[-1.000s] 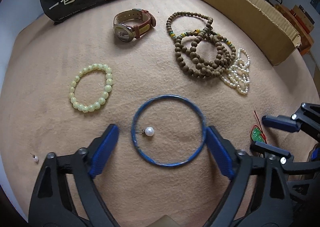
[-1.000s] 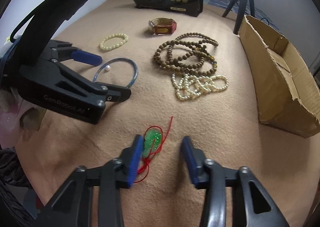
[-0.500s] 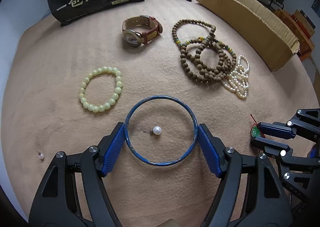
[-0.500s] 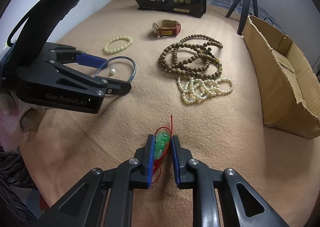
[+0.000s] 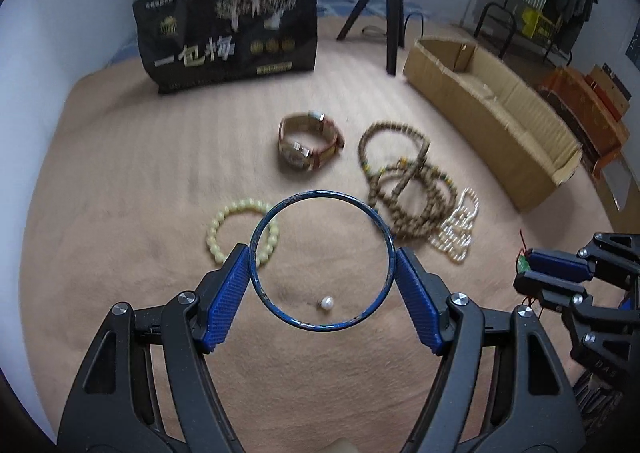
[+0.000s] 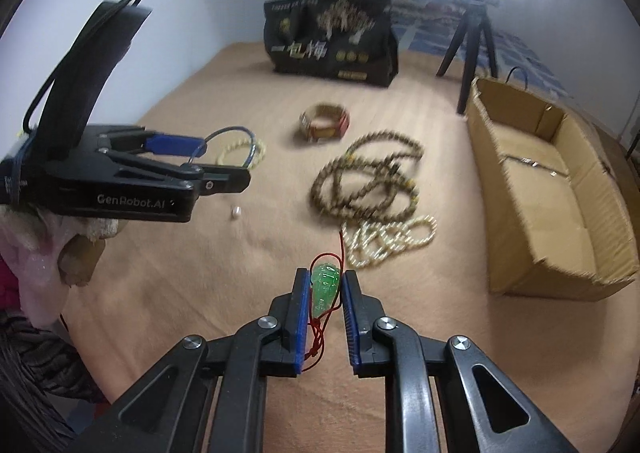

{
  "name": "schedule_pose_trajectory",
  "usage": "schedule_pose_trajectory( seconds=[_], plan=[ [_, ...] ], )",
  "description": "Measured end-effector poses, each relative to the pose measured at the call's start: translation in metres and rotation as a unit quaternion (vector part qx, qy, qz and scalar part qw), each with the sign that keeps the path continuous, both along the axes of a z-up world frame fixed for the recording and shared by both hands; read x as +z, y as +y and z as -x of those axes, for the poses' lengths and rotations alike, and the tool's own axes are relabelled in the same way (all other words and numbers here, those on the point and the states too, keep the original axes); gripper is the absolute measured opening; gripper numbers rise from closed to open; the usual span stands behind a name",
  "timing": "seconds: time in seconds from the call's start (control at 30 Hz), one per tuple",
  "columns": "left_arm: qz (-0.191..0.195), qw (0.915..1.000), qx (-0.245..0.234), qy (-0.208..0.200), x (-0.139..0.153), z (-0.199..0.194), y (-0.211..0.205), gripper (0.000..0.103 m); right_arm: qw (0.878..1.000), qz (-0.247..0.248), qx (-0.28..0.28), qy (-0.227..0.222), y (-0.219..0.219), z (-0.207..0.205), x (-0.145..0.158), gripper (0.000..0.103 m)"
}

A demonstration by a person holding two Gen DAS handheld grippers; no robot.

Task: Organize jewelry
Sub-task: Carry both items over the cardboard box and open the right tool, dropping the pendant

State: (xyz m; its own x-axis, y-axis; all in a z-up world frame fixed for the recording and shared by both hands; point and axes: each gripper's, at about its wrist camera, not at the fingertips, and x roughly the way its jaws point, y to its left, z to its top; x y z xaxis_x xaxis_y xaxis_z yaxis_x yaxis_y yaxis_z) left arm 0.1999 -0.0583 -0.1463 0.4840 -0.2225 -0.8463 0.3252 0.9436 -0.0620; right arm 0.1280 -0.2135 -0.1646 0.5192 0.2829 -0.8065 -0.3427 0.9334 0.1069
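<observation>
- carrying two pieces at once: the left gripper (image 5: 322, 285) is clamped across the blue bangle (image 5: 320, 260), lifted off the beige blanket (image 5: 120, 173); the right gripper (image 6: 325, 303) is closed on the green pendant (image 6: 326, 285), red cord (image 6: 320, 337) dangling.
- judging the cardboard box (image 6: 560, 189) at the blanket's right edge as the likely goal, keep both grips firm and level.
- lift clear of the wooden bead strands (image 6: 364, 181) so the cord doesn't snag.

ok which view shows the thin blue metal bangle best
The left wrist view: the thin blue metal bangle shows as a full ring between the left gripper fingers. The right wrist view shows only a partial arc behind that gripper.
</observation>
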Motion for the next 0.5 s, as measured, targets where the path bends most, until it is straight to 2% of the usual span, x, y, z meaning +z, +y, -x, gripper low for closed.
schedule_pose_trajectory(
  seconds=[0.2,0.5],
  plan=[
    [0.027,0.9993,-0.002,-0.026,0.026,-0.003,-0.015,0.075,0.999,-0.004,-0.031,-0.03,-0.028,-0.009,0.027,0.014],
    [0.049,0.9967,-0.021,-0.062,0.052,-0.007,-0.054,0.075,0.993,-0.011,-0.102,-0.059,-0.096,-0.032,0.06,0.014]
  ],
)
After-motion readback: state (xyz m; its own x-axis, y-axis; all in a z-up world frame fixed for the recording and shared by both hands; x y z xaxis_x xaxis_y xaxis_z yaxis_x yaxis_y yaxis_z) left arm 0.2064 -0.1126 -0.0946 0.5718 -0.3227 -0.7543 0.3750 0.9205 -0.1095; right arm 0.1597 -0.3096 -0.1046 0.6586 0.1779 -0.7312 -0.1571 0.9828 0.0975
